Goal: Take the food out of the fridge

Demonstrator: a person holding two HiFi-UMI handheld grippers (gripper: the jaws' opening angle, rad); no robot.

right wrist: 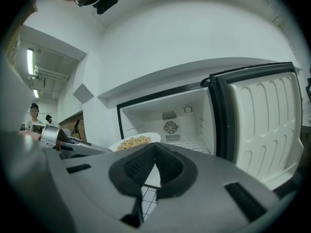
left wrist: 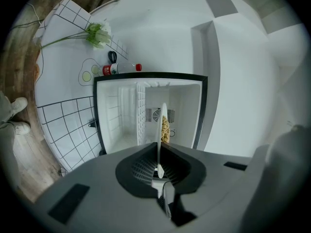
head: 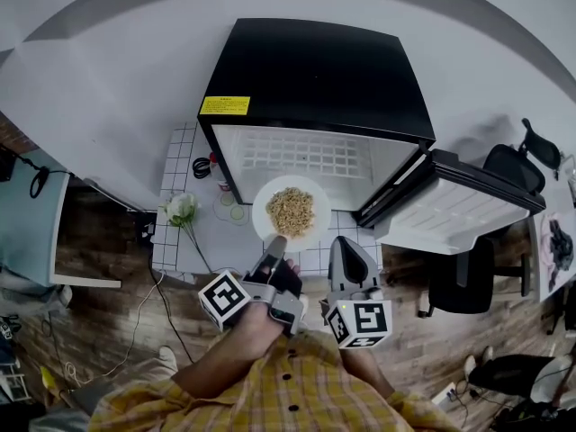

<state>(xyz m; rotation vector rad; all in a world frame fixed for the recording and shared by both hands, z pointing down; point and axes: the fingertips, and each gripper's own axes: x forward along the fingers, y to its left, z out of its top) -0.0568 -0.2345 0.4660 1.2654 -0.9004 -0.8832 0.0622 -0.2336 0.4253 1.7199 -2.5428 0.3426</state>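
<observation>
A white plate (head: 264, 214) heaped with pale food (head: 291, 210) hangs level just in front of the open black fridge (head: 315, 70). My left gripper (head: 276, 243) is shut on the plate's near rim. In the left gripper view the plate (left wrist: 163, 115) shows edge-on between the pads, with the food (left wrist: 166, 129) on its right side. My right gripper (head: 345, 246) hovers beside the plate on the right, shut and empty. In the right gripper view its pads (right wrist: 141, 166) meet at the tips, and the plate (right wrist: 146, 136) sits before the fridge's white inside.
The fridge door (head: 459, 210) stands swung open to the right. The fridge rests on a white tiled surface (head: 175, 241) with a white flower (head: 182, 208) and a small bottle (head: 216, 162) at its left. A black office chair (head: 468, 277) stands on the wooden floor to the right.
</observation>
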